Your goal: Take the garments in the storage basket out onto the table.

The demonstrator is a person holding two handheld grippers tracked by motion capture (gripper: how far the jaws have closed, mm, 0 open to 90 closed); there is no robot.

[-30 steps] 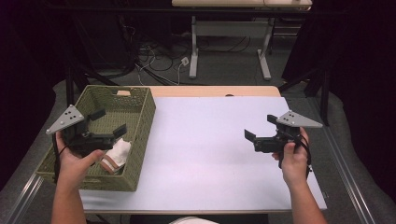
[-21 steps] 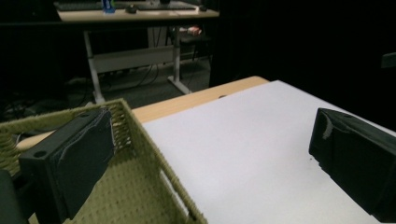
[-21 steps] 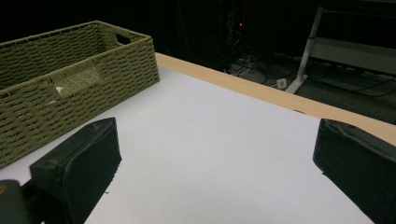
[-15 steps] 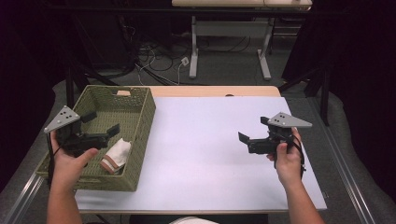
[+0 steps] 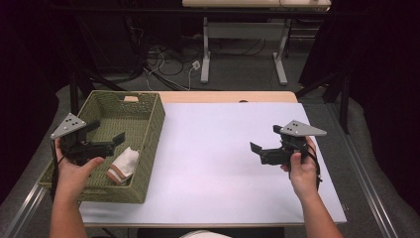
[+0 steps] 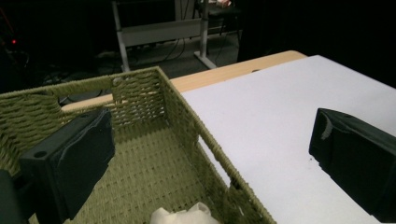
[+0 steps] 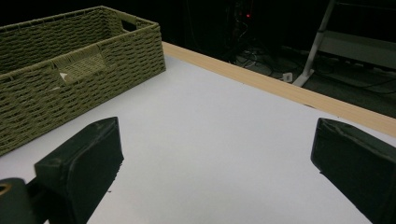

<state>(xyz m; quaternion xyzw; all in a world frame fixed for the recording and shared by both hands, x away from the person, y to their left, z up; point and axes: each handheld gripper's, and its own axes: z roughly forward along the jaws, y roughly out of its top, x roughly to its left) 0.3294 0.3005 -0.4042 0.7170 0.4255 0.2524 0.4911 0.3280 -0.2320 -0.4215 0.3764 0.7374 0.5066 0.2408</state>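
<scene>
A green woven basket (image 5: 154,115) stands on the left of the white table (image 5: 213,163). A folded white cloth (image 5: 124,164) with a reddish band lies inside it at the near end. My left gripper (image 5: 107,133) hovers open above the basket's near left part, just left of the cloth, with nothing between its fingers. In the left gripper view the jaws stand wide apart over the basket's right wall (image 6: 201,140), and the cloth (image 6: 184,215) peeks in at the bottom edge. My right gripper (image 5: 266,139) is open and empty above the bare table on the right, pointing toward the basket (image 7: 93,60).
A wooden strip (image 5: 228,96) runs along the table's far edge. Beyond it are desk legs (image 5: 205,49) and cables on a dark floor. The basket has a handle cutout (image 7: 77,70) in its near end wall.
My left gripper has drifted a little to the left over the basket. My right gripper has shifted slightly left and down. Both stay open and the cloth has not moved.
</scene>
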